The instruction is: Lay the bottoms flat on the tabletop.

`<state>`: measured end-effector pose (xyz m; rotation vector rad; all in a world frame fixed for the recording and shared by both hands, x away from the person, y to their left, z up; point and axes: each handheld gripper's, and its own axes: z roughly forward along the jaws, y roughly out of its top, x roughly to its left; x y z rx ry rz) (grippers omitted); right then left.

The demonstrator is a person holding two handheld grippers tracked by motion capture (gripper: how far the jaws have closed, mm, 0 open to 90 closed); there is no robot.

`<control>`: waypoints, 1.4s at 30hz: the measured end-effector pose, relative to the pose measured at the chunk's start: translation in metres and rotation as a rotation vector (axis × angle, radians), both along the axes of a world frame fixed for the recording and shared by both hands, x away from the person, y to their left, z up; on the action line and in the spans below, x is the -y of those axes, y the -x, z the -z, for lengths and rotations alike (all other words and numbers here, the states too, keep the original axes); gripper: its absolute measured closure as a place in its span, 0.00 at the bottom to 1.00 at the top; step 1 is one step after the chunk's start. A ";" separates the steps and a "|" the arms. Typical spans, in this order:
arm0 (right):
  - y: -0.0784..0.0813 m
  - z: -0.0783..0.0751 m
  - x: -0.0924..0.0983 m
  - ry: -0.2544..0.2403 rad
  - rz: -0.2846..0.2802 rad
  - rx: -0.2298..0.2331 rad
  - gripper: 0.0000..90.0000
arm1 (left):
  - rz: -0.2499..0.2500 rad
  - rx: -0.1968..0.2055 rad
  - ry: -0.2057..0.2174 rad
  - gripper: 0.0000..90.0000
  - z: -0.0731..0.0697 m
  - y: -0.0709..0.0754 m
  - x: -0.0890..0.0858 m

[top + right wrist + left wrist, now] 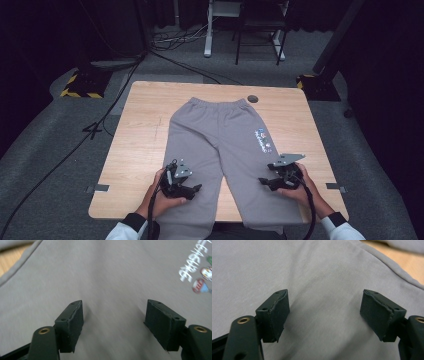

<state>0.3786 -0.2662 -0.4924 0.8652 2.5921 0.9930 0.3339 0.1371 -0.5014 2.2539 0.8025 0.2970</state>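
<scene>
while i watch from the high view, my left tongs (196, 189) hover over the lower left leg of the grey sweatpants (220, 145), held in the left hand (165, 200) near the table's (140, 130) front edge. in the left gripper view those tongs (324, 312) stand spread wide, with bare grey cloth (317, 277) between the pads and nothing pinched. the sweatpants lie flat in the middle of the table, waistband toward the far edge, both legs running toward me and hanging off the near edge. a small printed logo (263, 139) sits on the right leg. further right, my right tongs (263, 182) hang over the right leg in the right hand (300, 187). in the right gripper view they (113, 322) are spread too, gripping nothing, the cloth blurred beneath, the logo (197, 272) at upper right.
</scene>
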 end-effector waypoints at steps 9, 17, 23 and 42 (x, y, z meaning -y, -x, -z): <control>0.014 0.000 0.044 -0.001 0.042 0.002 0.34 | 0.009 -0.001 -0.007 0.26 0.000 0.024 -0.029; 0.022 -0.007 0.051 0.065 0.053 -0.016 0.34 | -0.034 -0.013 -0.024 0.24 -0.002 0.029 -0.030; 0.019 -0.016 0.010 0.029 0.025 0.047 0.34 | -0.047 -0.001 -0.006 0.22 -0.005 0.015 -0.019; 0.028 0.000 -0.028 0.014 -0.080 0.009 0.30 | -0.004 0.003 -0.014 0.19 0.000 0.022 -0.004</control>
